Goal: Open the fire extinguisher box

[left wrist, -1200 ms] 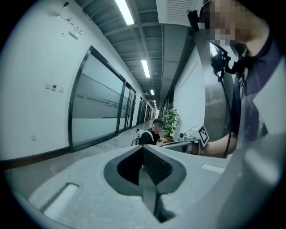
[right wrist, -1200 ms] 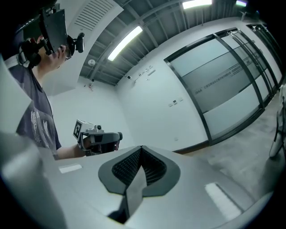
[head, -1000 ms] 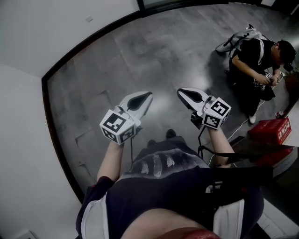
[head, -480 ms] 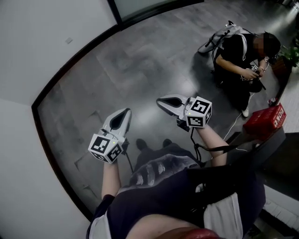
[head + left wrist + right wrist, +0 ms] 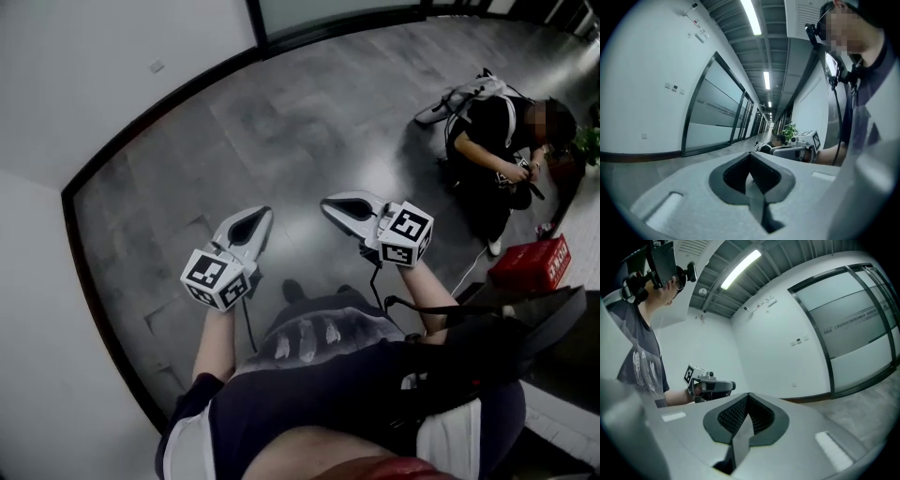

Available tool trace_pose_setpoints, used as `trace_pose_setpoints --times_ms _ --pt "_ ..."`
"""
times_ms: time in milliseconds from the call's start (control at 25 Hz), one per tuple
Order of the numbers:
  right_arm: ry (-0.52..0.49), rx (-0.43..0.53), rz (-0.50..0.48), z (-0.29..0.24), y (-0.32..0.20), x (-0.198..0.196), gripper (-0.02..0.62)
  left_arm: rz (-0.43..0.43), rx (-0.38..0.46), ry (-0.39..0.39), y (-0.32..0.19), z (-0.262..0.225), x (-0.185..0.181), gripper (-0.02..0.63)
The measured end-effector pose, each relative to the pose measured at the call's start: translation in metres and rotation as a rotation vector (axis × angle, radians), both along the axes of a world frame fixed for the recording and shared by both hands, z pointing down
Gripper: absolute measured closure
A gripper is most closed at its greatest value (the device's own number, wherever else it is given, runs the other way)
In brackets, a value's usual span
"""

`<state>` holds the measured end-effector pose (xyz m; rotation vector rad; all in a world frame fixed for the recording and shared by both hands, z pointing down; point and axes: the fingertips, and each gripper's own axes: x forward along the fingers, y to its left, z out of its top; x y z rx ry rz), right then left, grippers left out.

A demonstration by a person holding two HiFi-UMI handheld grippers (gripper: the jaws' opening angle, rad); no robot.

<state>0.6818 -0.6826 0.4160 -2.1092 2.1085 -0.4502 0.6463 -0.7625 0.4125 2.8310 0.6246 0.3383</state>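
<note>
A red box [image 5: 530, 264] with white print stands on the floor at the right edge of the head view, partly behind a dark ledge. Both grippers hang in the air over the grey floor, well to the left of that box. My left gripper [image 5: 262, 215] is shut with nothing in it; its jaws [image 5: 750, 157] meet in the left gripper view. My right gripper [image 5: 330, 202] is also shut and empty, jaws [image 5: 748, 395] together. Each gripper view shows the other gripper, the right one [image 5: 799, 150] and the left one [image 5: 711, 386], beside it.
A person [image 5: 502, 150] crouches on the floor at the upper right, with a backpack [image 5: 459, 96] behind. White walls with a dark skirting [image 5: 141, 131] curve round the left. A glass partition [image 5: 717, 117] lines a long corridor. A potted plant [image 5: 790, 132] stands far down it.
The head view has swung, and both grippers have drifted left in the picture and come closer together. Both stay shut. The red box stays at the right edge.
</note>
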Motion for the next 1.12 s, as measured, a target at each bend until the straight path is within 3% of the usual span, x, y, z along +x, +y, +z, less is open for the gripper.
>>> trace_pose_setpoints --times_ms 200,440,560,800,1120 --pt "0.011 -0.015 0.057 0.005 -0.035 -0.001 0.595 0.067 0.021 0.002 -0.035 0.003 0.004 0.606" --pt "-0.005 -0.015 -0.079 -0.007 -0.107 -0.039 0.595 -0.067 -0.021 -0.013 -0.104 -0.003 -0.043 0.606" --pt "0.015 -0.012 -0.122 -0.011 -0.125 -0.046 0.595 -0.108 -0.032 -0.016 -0.121 0.002 -0.050 0.606" --pt "0.025 -0.043 -0.168 -0.001 -0.146 -0.036 0.595 -0.141 -0.016 -0.017 -0.145 -0.006 -0.033 0.606" --pt "-0.019 -0.046 -0.186 0.020 -0.160 0.020 0.595 -0.146 -0.050 -0.074 -0.161 0.019 0.036 0.606"
